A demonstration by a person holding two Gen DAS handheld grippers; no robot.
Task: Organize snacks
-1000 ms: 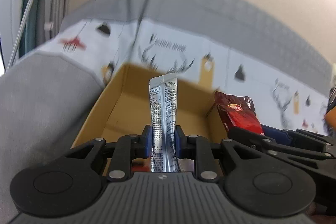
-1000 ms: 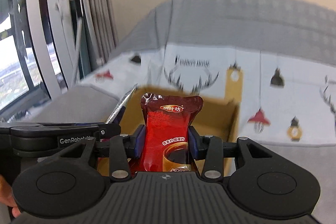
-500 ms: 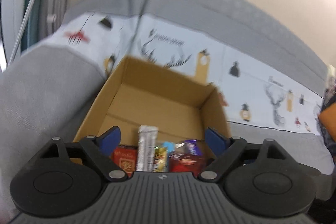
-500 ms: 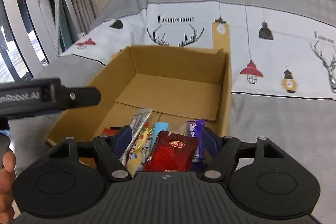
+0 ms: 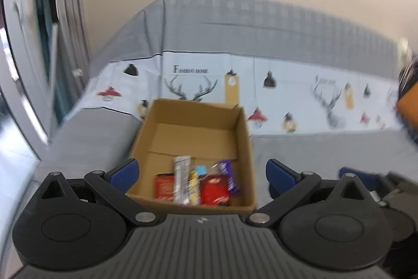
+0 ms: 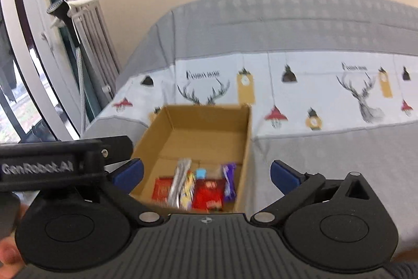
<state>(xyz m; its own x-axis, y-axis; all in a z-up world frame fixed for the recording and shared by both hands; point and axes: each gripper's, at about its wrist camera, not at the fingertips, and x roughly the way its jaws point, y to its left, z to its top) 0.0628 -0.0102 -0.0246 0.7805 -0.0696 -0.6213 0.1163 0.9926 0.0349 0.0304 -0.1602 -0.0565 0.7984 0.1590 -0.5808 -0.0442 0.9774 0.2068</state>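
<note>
An open cardboard box (image 5: 243,137) (image 6: 245,137) stands on the cloth-covered table. Several snacks lie side by side at its near end: a silver packet (image 5: 180,178) (image 6: 179,181), a red pouch (image 5: 215,191) (image 6: 209,194), a purple bar (image 5: 230,177) (image 6: 229,183), a red packet (image 5: 164,186) (image 6: 162,188) and a yellow one (image 5: 193,187). My left gripper (image 5: 202,171) is open and empty, held back above the box's near edge. My right gripper (image 6: 206,171) is open and empty, likewise above the near edge.
The table wears a grey and white cloth (image 6: 326,96) with deer and lamp prints. A window frame and curtain (image 6: 52,56) stand at the left. The left gripper's body (image 6: 52,164) shows at the right wrist view's left. An orange object (image 5: 408,106) sits far right.
Both grippers let go of their snacks, the silver packet and the red pouch, which now lie in the box. Both have opened wide and drawn back and up from the box.
</note>
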